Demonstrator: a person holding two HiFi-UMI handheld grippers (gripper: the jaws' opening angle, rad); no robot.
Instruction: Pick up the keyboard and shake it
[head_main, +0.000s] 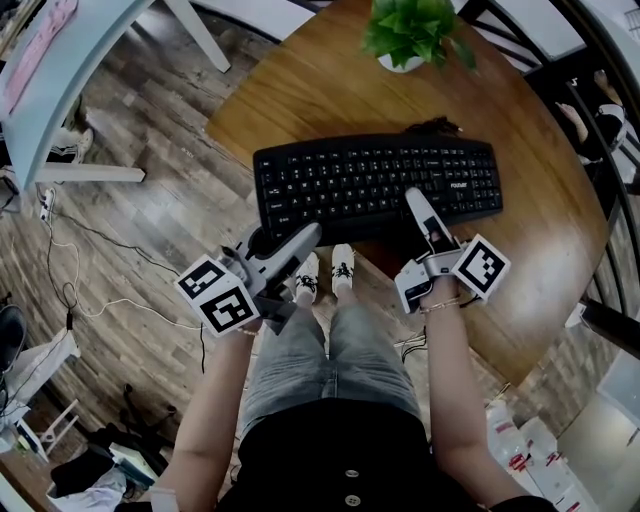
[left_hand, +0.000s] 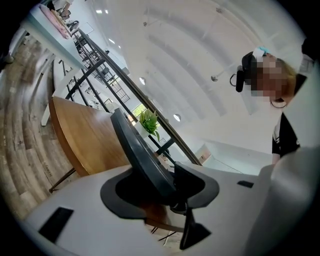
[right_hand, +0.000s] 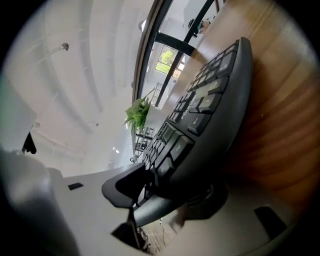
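Observation:
A black keyboard (head_main: 375, 180) lies across the round wooden table (head_main: 300, 90), its near edge at the table's rim. My left gripper (head_main: 310, 236) is shut on the keyboard's near left corner. My right gripper (head_main: 415, 202) is shut on the near edge right of the middle, one jaw lying over the keys. In the left gripper view the keyboard (left_hand: 135, 145) shows edge-on, pinched between the jaws of the left gripper (left_hand: 172, 195). In the right gripper view the keys (right_hand: 210, 110) run away from the right gripper (right_hand: 160, 185), clamped top and bottom. I cannot tell whether the keyboard touches the table.
A potted green plant (head_main: 410, 30) stands at the table's far edge behind the keyboard. The person's shoes (head_main: 325, 275) are on the wood floor under the near rim. A white desk (head_main: 70, 80) is at far left, a black metal railing (head_main: 610, 150) at right, and cables (head_main: 80, 290) lie on the floor.

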